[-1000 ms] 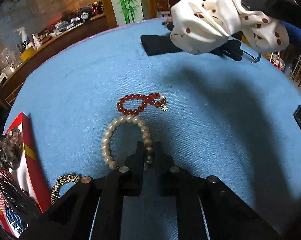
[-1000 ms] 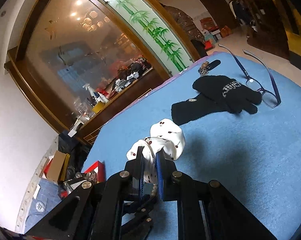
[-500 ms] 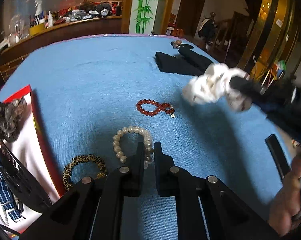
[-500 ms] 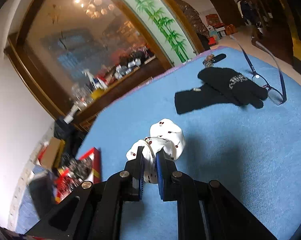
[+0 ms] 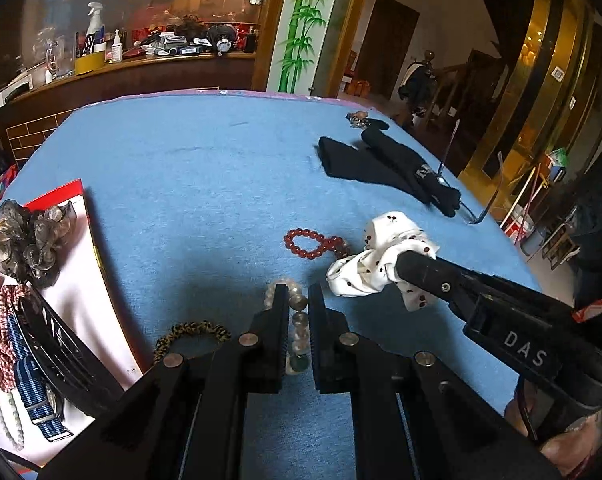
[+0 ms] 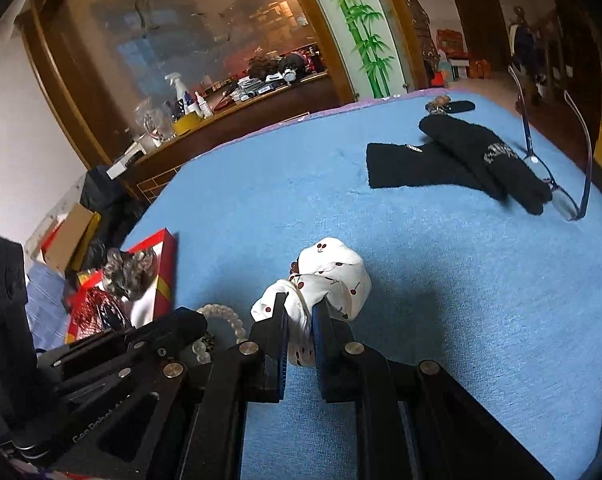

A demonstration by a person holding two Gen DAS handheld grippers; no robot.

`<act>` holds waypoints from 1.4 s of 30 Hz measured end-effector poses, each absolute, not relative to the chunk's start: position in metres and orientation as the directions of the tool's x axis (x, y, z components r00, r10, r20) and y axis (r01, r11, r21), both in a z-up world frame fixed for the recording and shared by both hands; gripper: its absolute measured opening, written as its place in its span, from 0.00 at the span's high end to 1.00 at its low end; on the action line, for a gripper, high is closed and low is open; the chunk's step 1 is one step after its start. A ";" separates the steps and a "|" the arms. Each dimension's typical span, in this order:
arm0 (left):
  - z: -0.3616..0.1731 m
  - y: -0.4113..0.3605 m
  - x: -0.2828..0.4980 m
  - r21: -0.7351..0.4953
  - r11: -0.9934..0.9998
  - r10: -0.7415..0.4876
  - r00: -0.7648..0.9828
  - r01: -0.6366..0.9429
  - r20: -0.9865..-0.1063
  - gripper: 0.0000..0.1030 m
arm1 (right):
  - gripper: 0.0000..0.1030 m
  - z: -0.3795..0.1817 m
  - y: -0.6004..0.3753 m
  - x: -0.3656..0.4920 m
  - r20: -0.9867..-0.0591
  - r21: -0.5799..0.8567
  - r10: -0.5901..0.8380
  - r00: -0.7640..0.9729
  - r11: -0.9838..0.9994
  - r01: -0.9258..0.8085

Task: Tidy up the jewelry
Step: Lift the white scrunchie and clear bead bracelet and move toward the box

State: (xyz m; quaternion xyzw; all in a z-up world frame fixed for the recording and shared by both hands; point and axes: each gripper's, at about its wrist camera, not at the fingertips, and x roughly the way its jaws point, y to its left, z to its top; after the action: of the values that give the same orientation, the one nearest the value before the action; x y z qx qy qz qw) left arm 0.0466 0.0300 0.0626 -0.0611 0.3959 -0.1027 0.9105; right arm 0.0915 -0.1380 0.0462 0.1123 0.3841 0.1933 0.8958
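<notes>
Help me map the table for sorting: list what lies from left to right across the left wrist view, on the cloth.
Red box → leopard hair tie → pearl bracelet → red bead bracelet → white cherry scrunchie in the right gripper → black gloves → glasses.

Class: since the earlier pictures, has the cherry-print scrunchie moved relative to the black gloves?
Yes. The scrunchie has come from over the gloves toward the red bead bracelet.
</notes>
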 end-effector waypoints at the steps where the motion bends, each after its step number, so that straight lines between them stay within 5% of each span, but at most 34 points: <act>1: 0.063 0.030 0.046 -0.187 0.973 -0.230 0.667 0.137 -0.709 0.92 | 0.88 0.046 -0.138 0.091 -0.645 0.347 0.432 0.631 0.901 -0.261; 42: 0.059 0.017 0.040 -0.014 0.996 -0.073 0.701 0.090 -0.710 0.92 | 0.88 0.057 -0.138 0.081 -0.620 0.324 0.412 0.668 0.909 -0.261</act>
State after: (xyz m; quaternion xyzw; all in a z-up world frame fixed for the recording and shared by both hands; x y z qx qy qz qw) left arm 0.0400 0.0172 0.0587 0.0106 0.3844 -0.0443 0.9220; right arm 0.0806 -0.1375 0.0568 0.1046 0.3628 0.1854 0.9072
